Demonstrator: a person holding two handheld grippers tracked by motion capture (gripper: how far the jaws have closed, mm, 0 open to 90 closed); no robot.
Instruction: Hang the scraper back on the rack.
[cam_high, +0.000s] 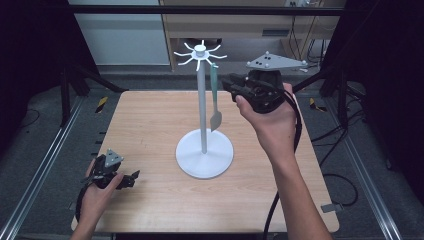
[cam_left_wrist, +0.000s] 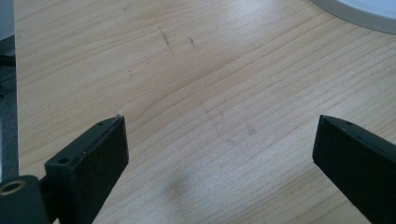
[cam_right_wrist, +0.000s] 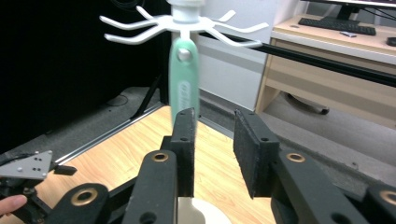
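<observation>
A white stand (cam_high: 202, 105) with a round base (cam_high: 190, 162) and a ring of hooks (cam_high: 200, 51) on top rises from the middle of the wooden table (cam_high: 150, 125). From one hook hangs a teal-handled spatula (cam_high: 214, 82), blade down. My right gripper (cam_high: 227, 85) is held up just right of that handle. In the right gripper view the jaws (cam_right_wrist: 215, 126) stand apart with nothing between them; the teal handle (cam_right_wrist: 183, 84) hangs just beyond the left jaw, under the hooks (cam_right_wrist: 184, 21). My left gripper (cam_high: 132, 177) rests at the table's front left, open (cam_left_wrist: 219, 135) over bare wood.
The stand's base edge (cam_left_wrist: 364, 11) lies at the far right ahead of the left gripper. Black frame bars (cam_high: 200, 9) surround the table. A wooden desk with a keyboard (cam_right_wrist: 336, 23) stands behind. Cables (cam_high: 295, 145) trail from the right gripper down the table's right side.
</observation>
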